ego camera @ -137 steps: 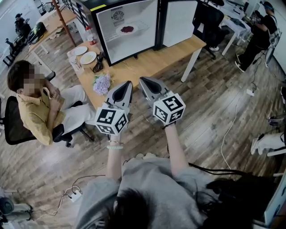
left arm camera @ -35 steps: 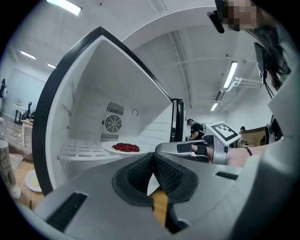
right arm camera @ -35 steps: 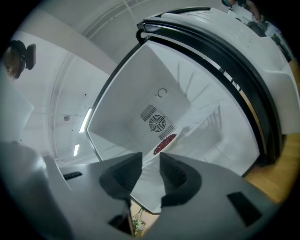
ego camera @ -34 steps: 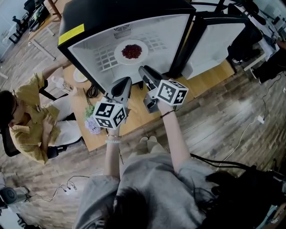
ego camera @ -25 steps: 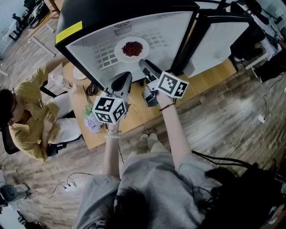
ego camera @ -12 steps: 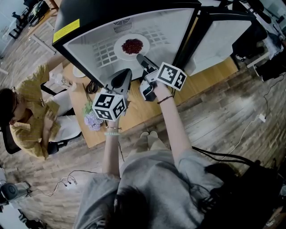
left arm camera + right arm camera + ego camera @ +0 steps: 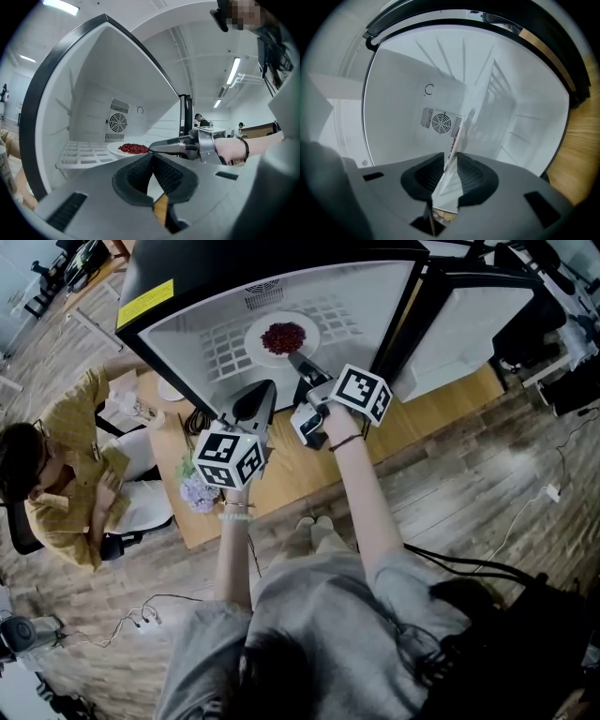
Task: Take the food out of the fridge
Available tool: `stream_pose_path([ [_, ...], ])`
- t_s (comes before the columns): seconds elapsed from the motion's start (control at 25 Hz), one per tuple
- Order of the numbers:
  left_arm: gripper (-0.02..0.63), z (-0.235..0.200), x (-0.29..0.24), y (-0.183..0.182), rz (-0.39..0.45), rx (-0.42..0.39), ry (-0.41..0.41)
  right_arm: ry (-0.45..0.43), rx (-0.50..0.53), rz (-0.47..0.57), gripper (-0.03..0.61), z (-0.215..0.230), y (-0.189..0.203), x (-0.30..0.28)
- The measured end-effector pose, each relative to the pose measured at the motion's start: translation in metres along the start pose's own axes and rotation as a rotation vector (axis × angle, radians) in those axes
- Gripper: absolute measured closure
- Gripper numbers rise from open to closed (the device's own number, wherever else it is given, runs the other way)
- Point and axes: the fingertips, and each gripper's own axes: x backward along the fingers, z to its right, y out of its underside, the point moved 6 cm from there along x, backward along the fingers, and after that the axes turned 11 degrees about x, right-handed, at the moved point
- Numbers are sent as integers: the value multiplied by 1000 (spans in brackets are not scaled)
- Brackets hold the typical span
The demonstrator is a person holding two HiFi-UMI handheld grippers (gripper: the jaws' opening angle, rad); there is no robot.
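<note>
A white plate heaped with red food rests on the white grid shelf inside the open fridge. My right gripper reaches level into the fridge, rolled on its side. Its jaws are closing on the plate's near rim. In the right gripper view the rim fills the gap between the pads of my right gripper. My left gripper hangs just outside the fridge, shut and empty. The left gripper view shows my left gripper, the food and the right gripper's tips at the plate.
The fridge stands on a wooden table, its door swung open to the right. A seated person in a yellow shirt is at the left. Purple flowers and a small plate lie on the table's left end.
My right gripper has pushed forward into the fridge up to the plate, rolled onto its side and narrowed its jaws round the rim. The left gripper has stayed put.
</note>
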Motion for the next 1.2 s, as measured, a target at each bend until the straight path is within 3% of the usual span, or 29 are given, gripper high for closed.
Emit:
stream_pose_path([
  [0.4,606,-1,-4,-4,1,-7,6,-32,-248,76,530,6,3,0],
  [0.76,606,7,-1,-6,8,-19,5,-49,-333,96,538,8,6,10],
  [1.2,606,6,-5,-10,17,-20,28,-76,-321,102,537,-2,4,13],
])
